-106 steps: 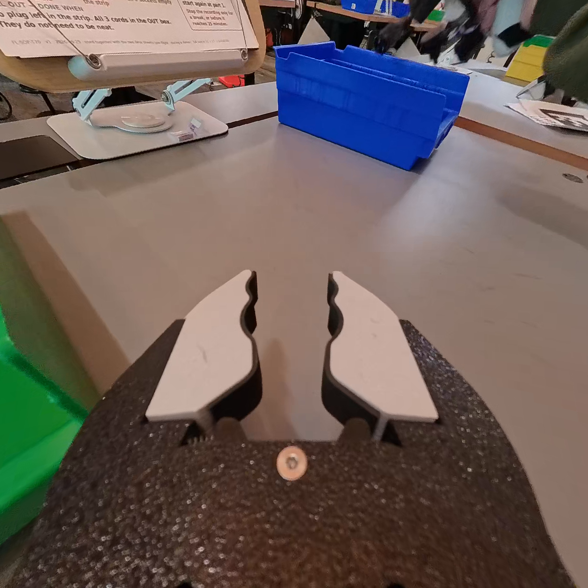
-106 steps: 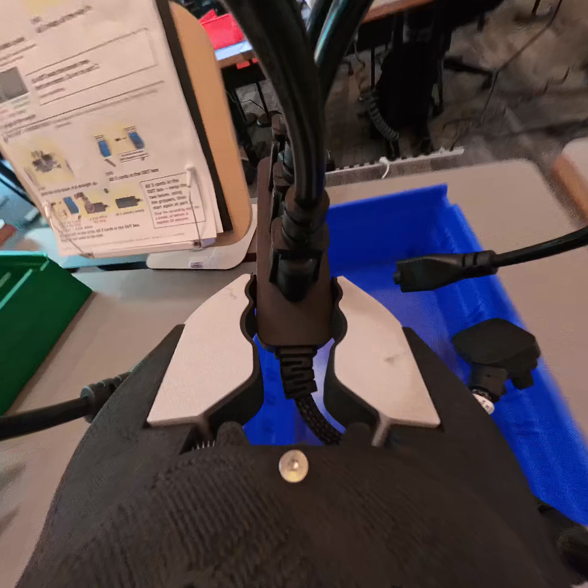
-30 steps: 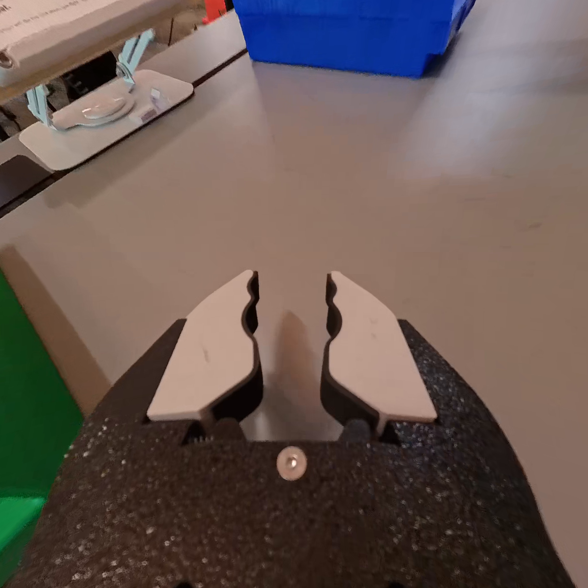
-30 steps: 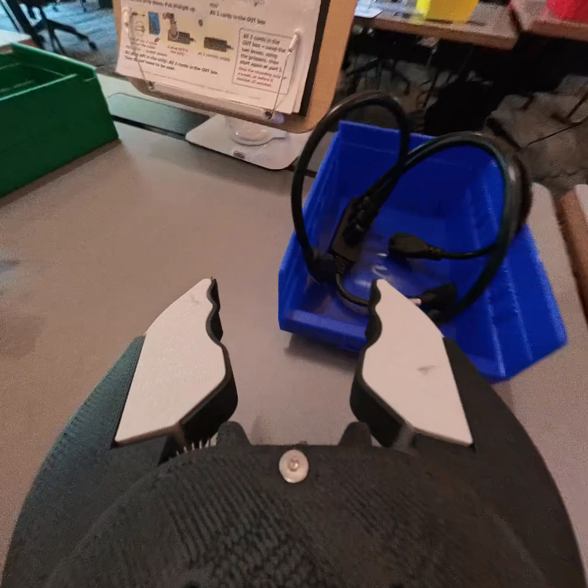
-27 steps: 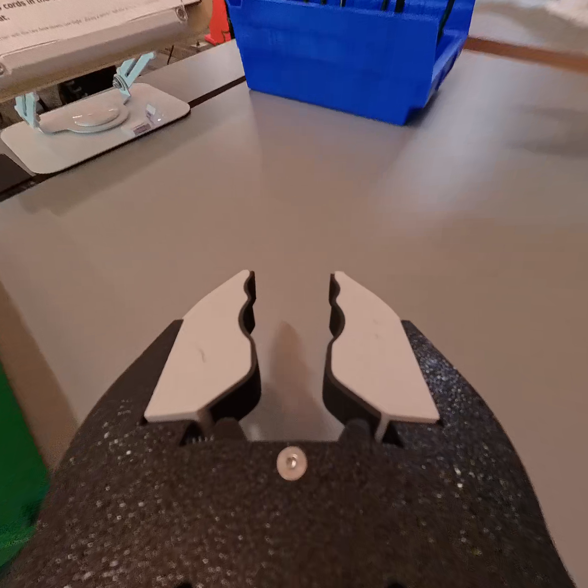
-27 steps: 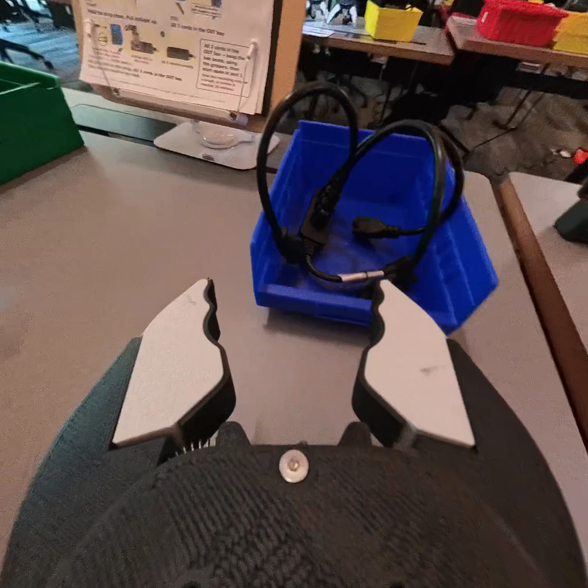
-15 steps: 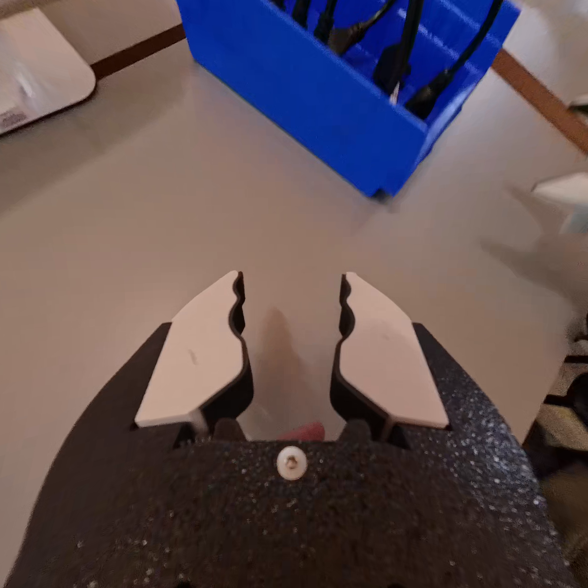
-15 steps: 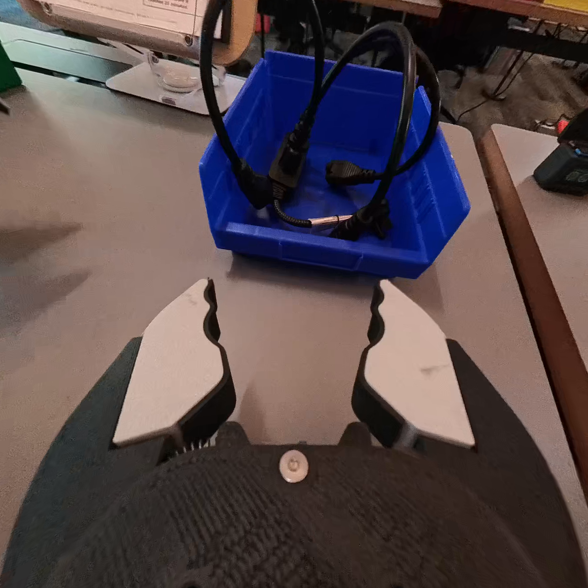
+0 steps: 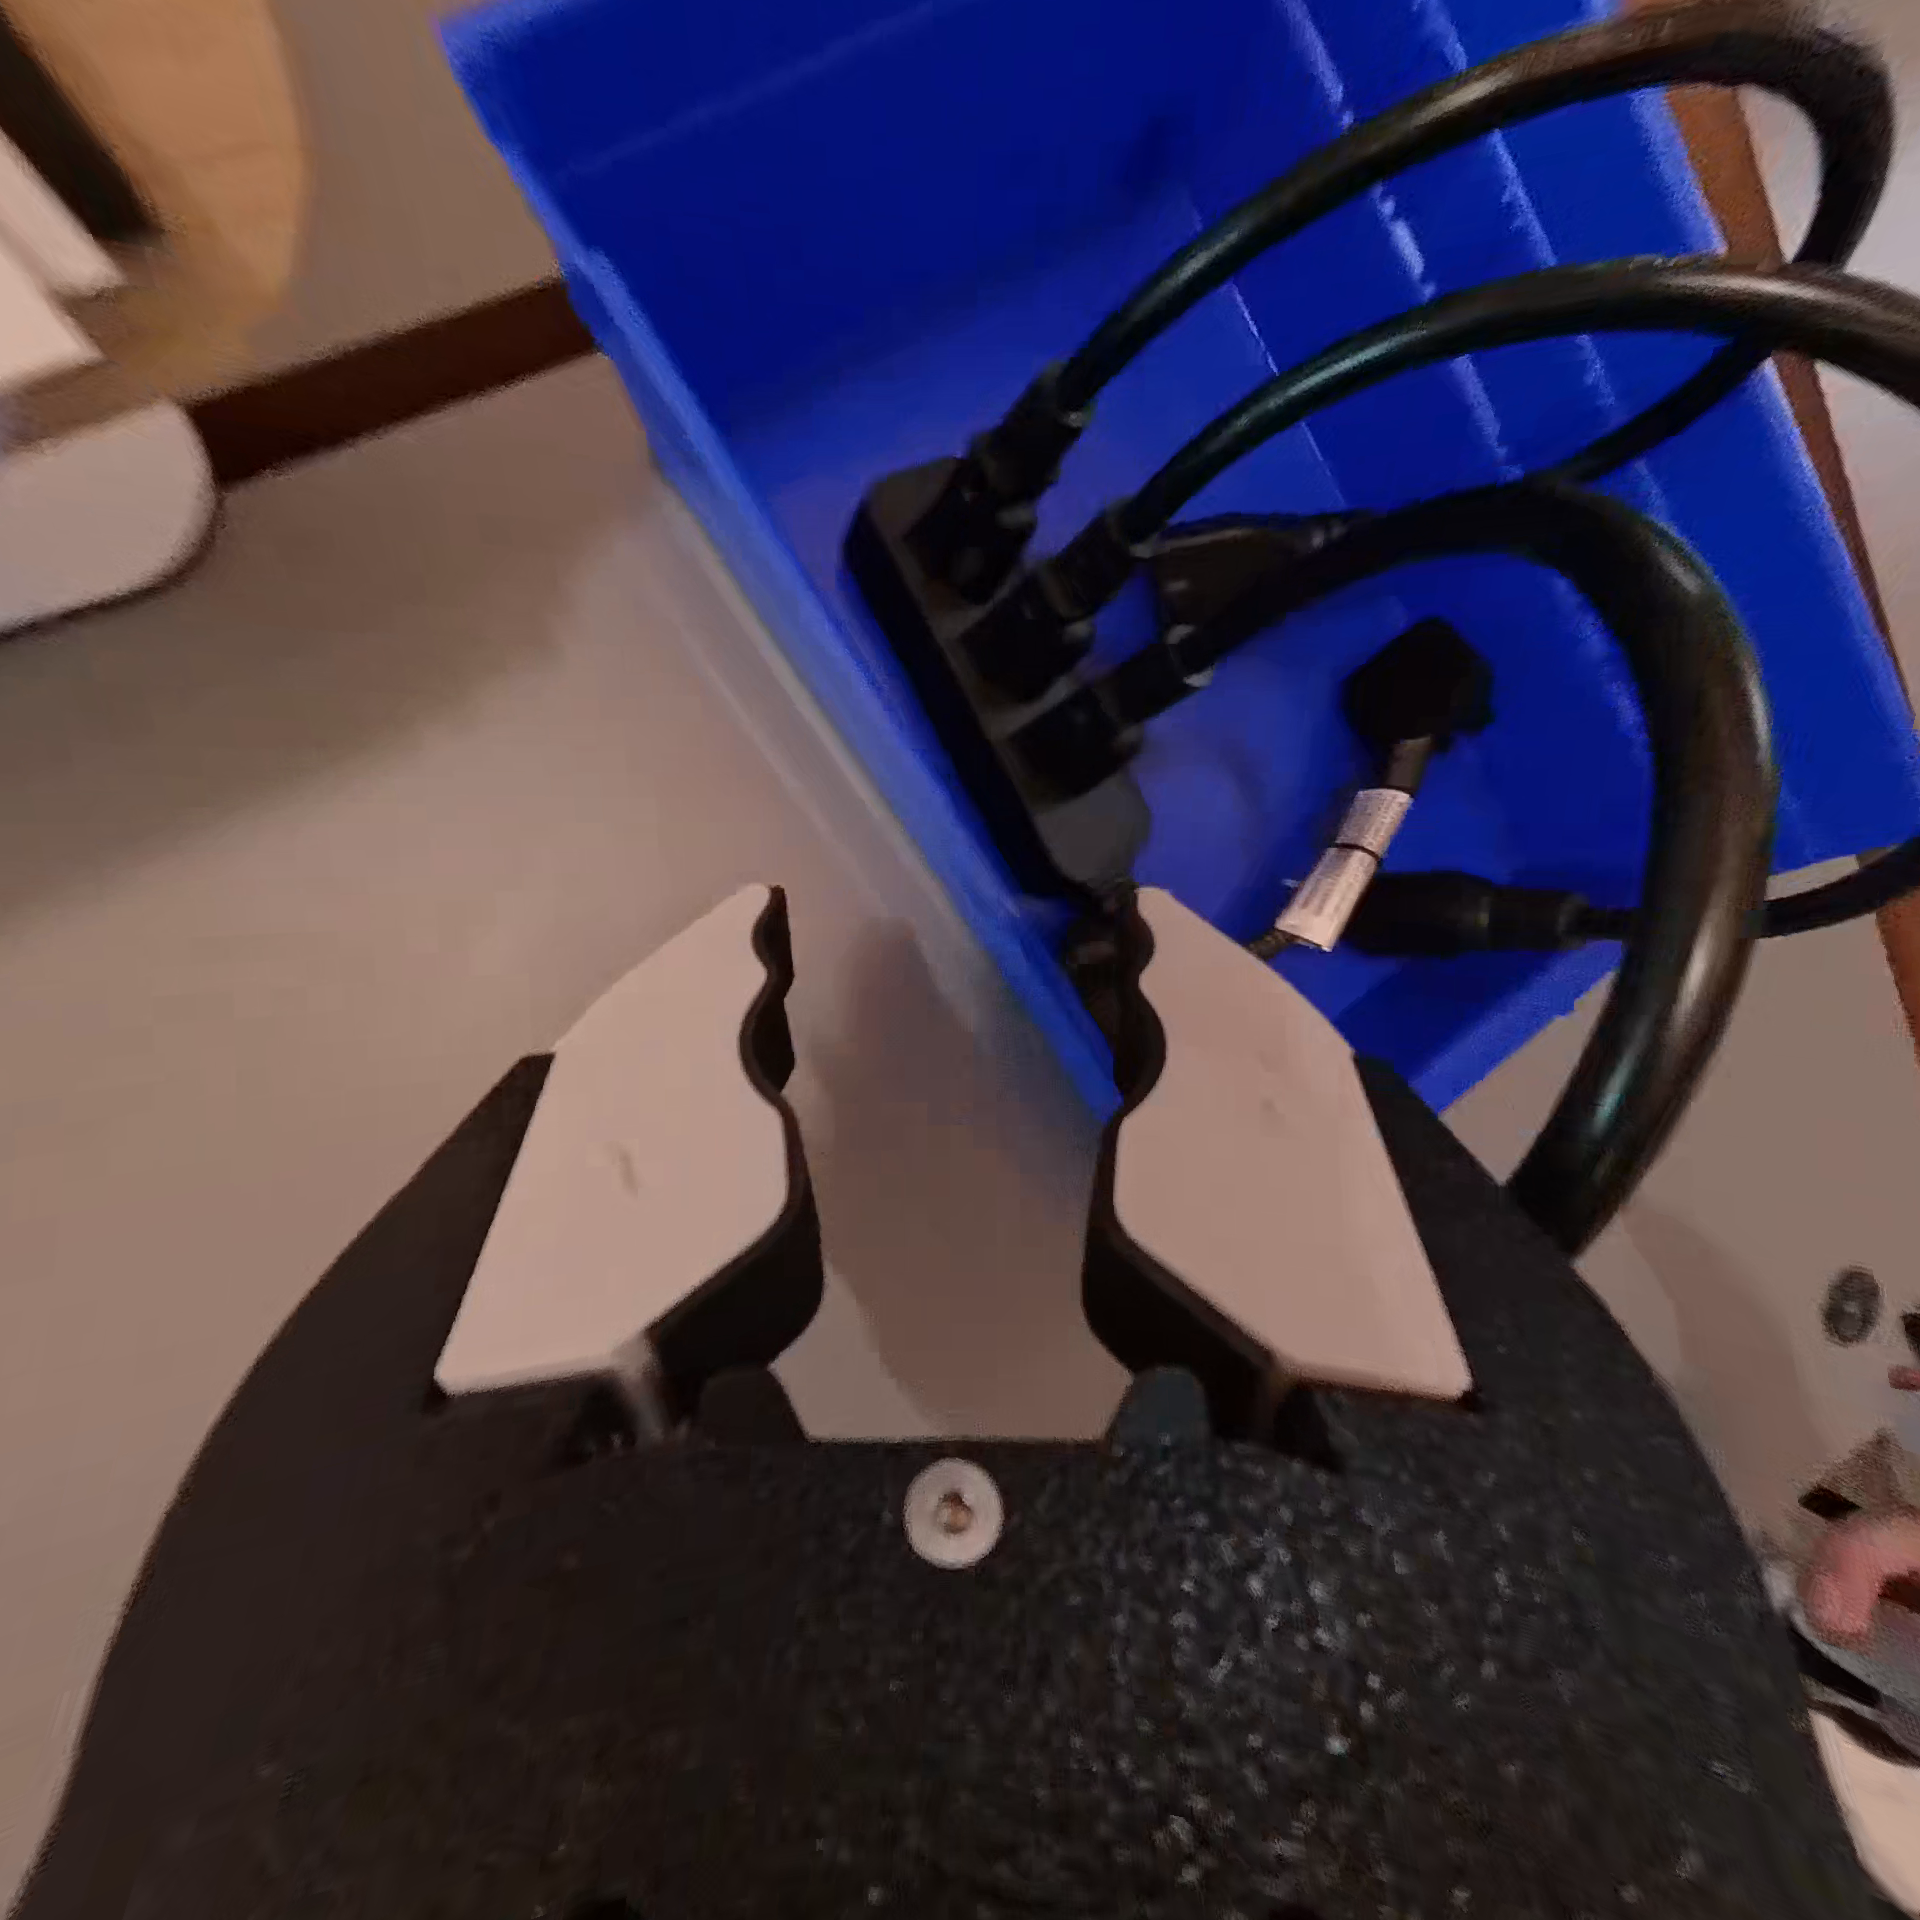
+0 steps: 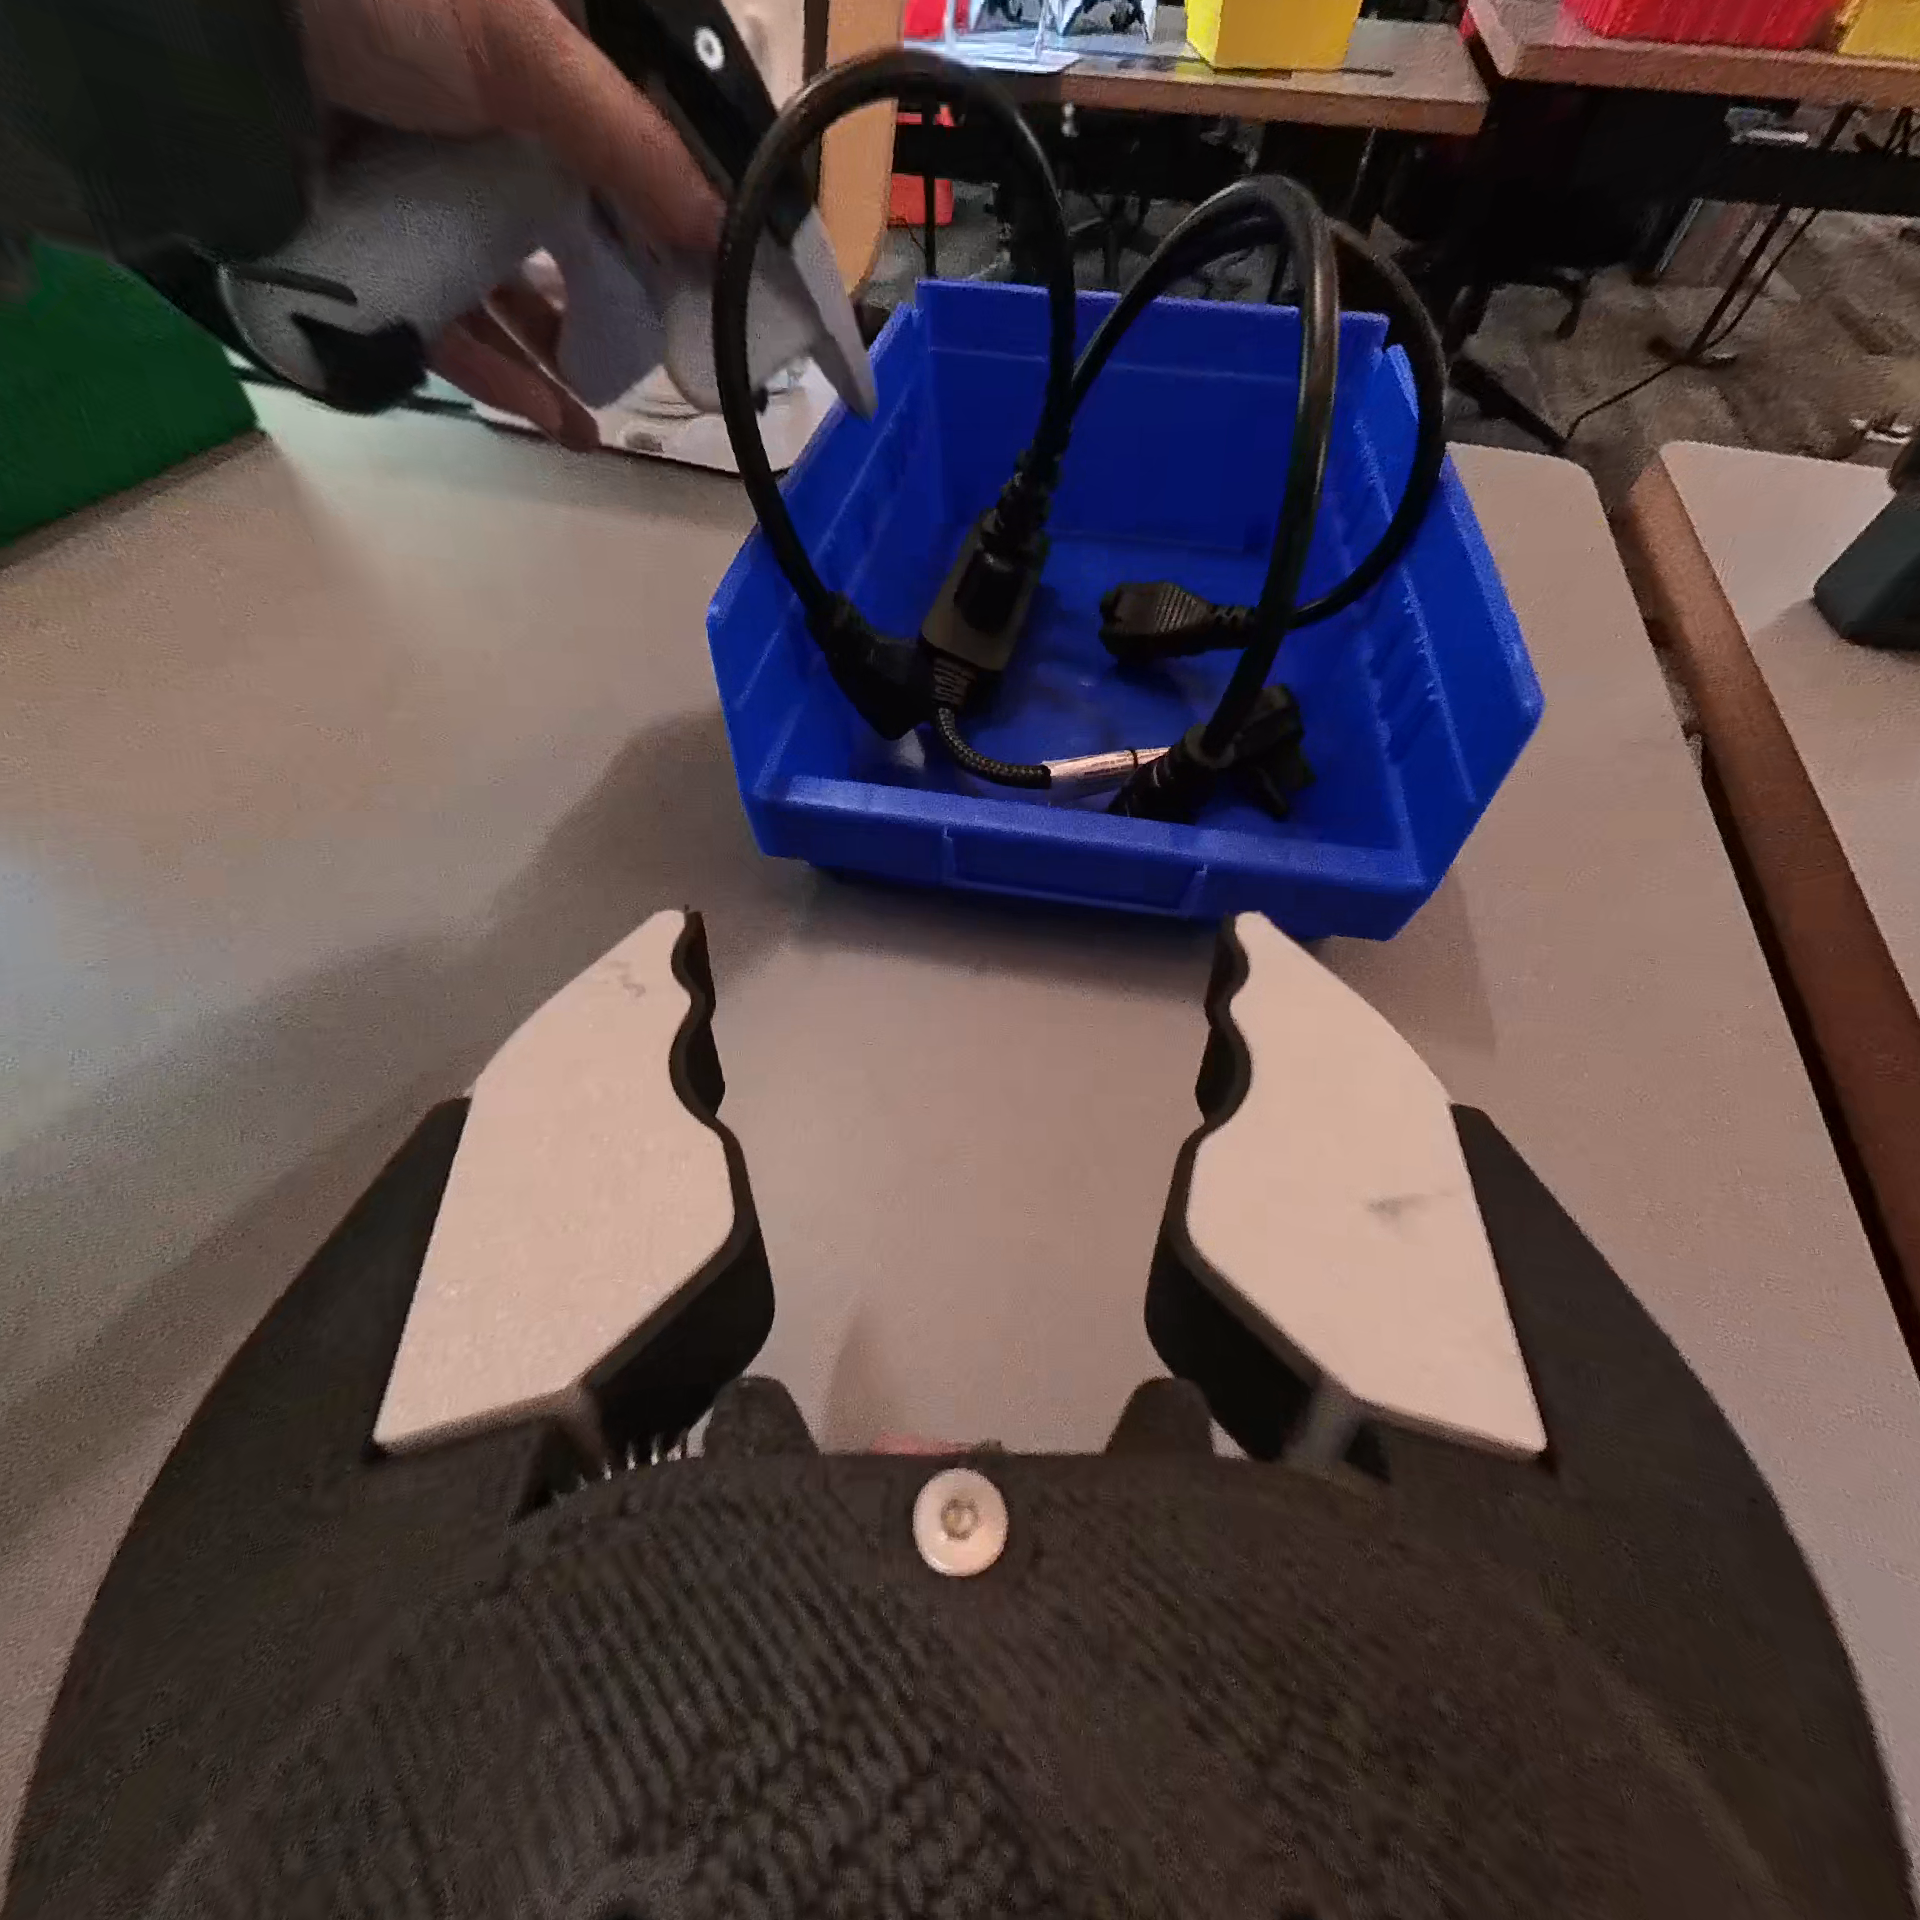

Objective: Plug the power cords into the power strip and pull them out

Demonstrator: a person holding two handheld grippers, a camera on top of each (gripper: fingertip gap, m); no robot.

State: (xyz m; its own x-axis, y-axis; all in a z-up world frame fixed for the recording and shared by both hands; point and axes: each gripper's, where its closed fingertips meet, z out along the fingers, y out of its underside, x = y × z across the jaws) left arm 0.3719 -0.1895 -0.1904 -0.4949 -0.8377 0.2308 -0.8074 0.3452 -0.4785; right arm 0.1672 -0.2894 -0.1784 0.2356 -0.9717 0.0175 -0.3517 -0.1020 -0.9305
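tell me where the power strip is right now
The power strip lies inside the blue bin, against its left wall in the left wrist view, with black cords plugged into it, just beyond the left gripper.

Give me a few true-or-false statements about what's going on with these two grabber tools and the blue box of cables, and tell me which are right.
1. The black power cords lie in a blue bin. True.
2. The right gripper is clamped on a cord. False: its jaws are open and empty, over the bare grey table short of the bin.
3. The left gripper is open. True.
4. The bin is green. False: it is blue; a green bin stands apart at the far left.
5. A person's hand holds the left gripper beside the bin. True.
6. All the cords lie flat in the bin. False: several loop up above its rim.
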